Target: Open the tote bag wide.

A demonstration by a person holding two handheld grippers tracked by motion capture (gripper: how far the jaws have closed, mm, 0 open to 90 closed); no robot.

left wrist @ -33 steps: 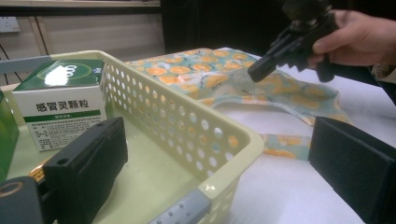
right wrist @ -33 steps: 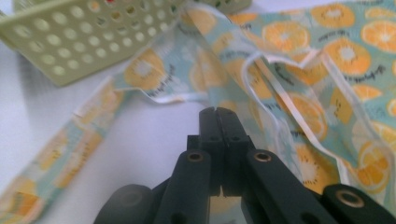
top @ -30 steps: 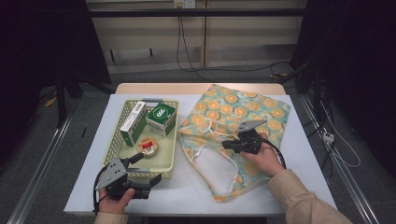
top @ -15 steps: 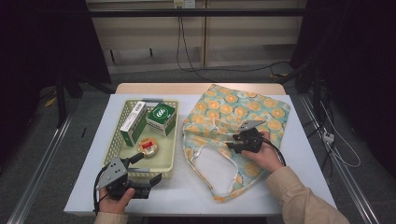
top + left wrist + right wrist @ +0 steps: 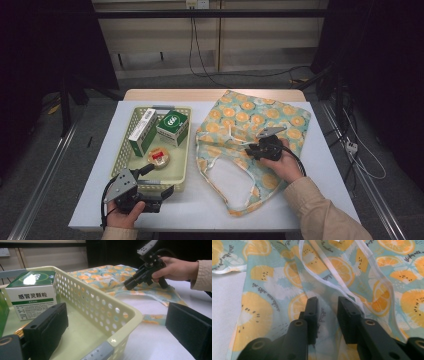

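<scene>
Right claw (image 5: 327, 302) sits on the orange-print bag (image 5: 260, 125), jaws just closing, narrow gap, fabric between them but not pinched. Left claw (image 5: 115, 322) is wide apart, straddling the near wall of the basket (image 5: 182, 150).

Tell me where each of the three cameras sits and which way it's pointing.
High view: above the person's side, looking forward and down on the table; both forearms and hands show.
Left gripper view: rides the left gripper, looking across the basket; its black jaws stand wide.
Right gripper view: rides the right gripper, looking down on the orange-print bag; its jaws have just been closing, fabric between.
Shared: the bag and right gripper show in the high and left gripper views.
</scene>
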